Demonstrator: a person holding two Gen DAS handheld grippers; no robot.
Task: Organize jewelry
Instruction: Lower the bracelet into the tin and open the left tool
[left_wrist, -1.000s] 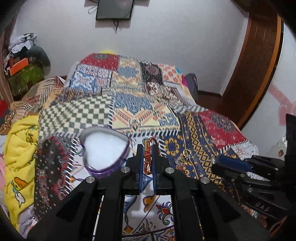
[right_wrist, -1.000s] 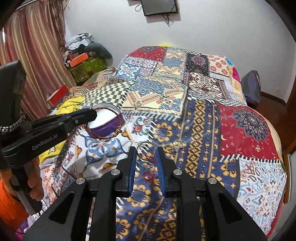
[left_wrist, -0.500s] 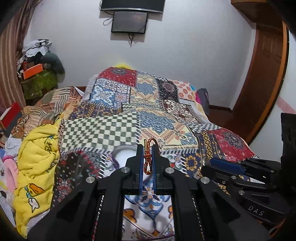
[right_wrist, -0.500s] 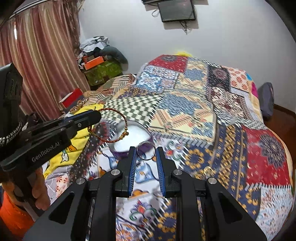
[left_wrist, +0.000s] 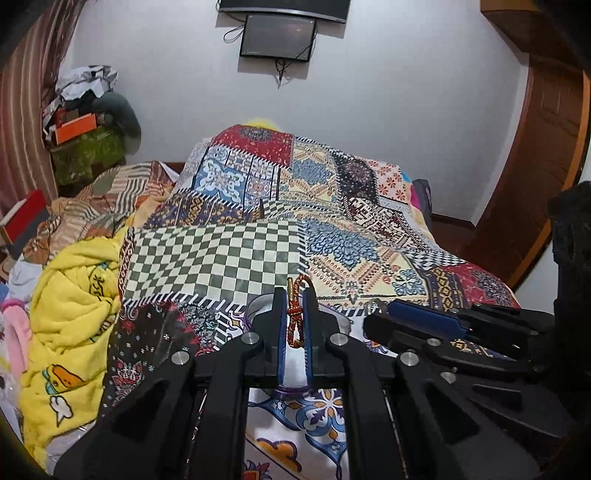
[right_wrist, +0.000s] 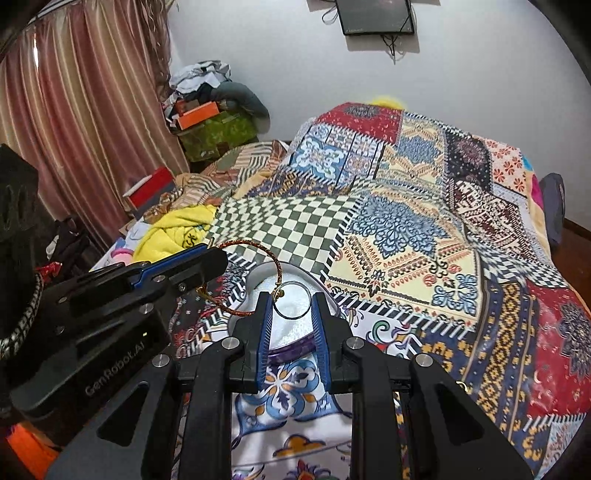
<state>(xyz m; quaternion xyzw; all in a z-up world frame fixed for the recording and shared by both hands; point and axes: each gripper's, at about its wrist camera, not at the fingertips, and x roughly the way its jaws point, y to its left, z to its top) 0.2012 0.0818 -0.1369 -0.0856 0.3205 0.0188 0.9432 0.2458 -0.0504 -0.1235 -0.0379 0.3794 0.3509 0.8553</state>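
Both claws moved from the bedspread (right_wrist: 461, 280) to above the purple box (right_wrist: 295, 347). Left claw (left_wrist: 294, 295) is clamped on the braided bracelet (left_wrist: 294, 325); right claw (right_wrist: 292, 306) pinches the silver ring (right_wrist: 293, 304). Both pieces hang over the box's white lining. Lower before releasing, one at a time, so nothing bounces out.

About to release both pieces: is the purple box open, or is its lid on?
Open: the purple box shows its bare white lining below the ring and bracelet; no lid on it.
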